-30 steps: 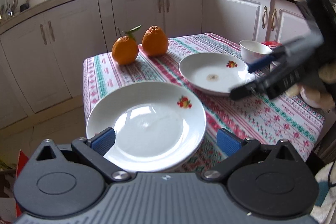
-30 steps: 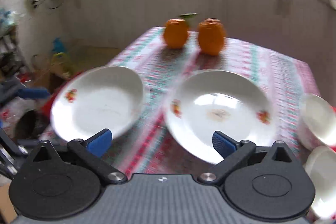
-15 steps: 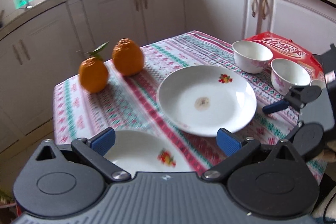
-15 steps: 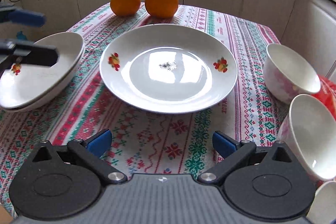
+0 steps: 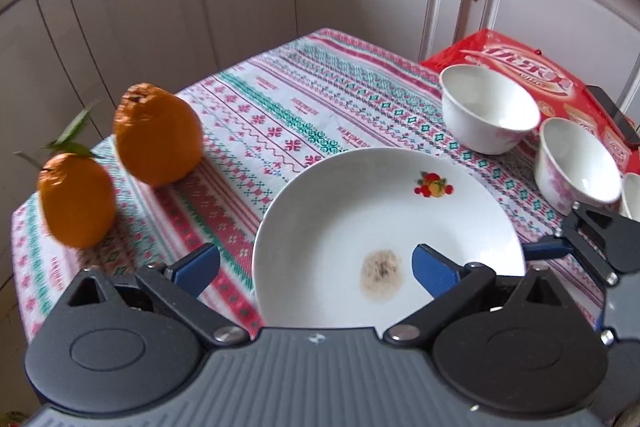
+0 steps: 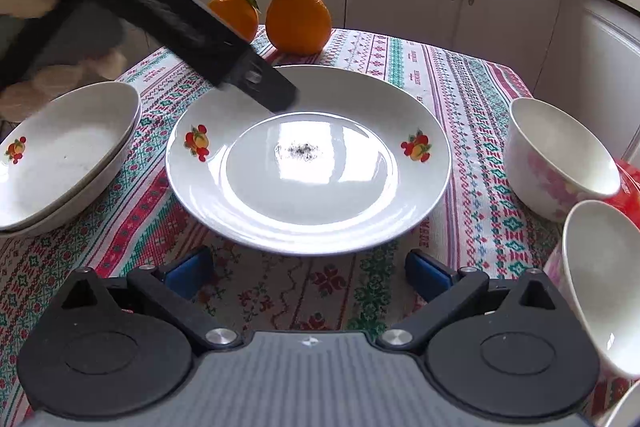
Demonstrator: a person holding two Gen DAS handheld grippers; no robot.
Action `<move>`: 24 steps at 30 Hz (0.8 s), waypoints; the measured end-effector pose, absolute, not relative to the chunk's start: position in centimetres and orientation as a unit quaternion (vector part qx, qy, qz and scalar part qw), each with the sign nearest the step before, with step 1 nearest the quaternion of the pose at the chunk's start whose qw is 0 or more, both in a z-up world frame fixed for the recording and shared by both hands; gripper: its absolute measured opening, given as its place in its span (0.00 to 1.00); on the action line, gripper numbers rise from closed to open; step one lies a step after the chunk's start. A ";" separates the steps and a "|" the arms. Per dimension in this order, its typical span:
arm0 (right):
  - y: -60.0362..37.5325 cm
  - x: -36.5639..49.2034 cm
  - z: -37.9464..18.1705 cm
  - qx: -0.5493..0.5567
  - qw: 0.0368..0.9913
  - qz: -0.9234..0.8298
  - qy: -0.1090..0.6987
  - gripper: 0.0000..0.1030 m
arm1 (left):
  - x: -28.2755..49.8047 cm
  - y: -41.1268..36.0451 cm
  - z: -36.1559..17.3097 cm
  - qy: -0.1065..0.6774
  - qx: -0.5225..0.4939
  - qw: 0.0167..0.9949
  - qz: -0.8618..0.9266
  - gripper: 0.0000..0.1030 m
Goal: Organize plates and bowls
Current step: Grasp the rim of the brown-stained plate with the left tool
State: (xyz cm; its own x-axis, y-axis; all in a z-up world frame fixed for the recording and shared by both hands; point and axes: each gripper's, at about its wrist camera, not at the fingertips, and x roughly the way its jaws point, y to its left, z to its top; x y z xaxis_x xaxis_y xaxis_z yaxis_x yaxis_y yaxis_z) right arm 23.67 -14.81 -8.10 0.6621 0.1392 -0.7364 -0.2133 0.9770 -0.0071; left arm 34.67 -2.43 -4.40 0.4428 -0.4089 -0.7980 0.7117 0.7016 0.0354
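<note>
Right wrist: plate [image 6: 308,163] flat, round — no long axis; both jaws spread.

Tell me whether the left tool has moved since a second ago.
Yes. The left tool has swung right: the oranges slid from upper centre to the left edge, and it now faces the stained plate.

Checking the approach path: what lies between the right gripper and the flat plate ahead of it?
Only bare patterned tablecloth separates the right gripper from the flat plate, seen in the right wrist view.
</note>
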 end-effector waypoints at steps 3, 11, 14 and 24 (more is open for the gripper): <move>-14.8 24.0 -8.2 -0.049 0.912 0.101 0.395 1.00 | 36.1 -3.2 -5.1 0.418 0.189 0.817 -0.349 0.97; -15.8 24.5 -8.1 -0.033 0.913 0.115 0.391 0.97 | 38.9 -4.4 -6.4 0.458 0.192 0.785 -0.371 0.83; -15.8 24.3 -8.1 -0.037 0.913 0.121 0.389 0.95 | 39.4 -4.9 -6.7 0.465 0.197 0.776 -0.377 0.80; -15.7 24.6 -8.1 -0.039 0.911 0.134 0.388 0.95 | 40.8 -6.1 -7.4 0.493 0.211 0.747 -0.394 0.74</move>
State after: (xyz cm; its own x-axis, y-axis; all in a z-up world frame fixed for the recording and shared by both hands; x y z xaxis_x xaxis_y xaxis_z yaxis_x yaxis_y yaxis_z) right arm 24.64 -15.70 -8.15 0.6630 0.2137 -0.7174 -0.2739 0.9612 0.0331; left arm 40.78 -6.13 -7.44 0.2034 -0.3798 -0.9024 0.7953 0.6017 -0.0740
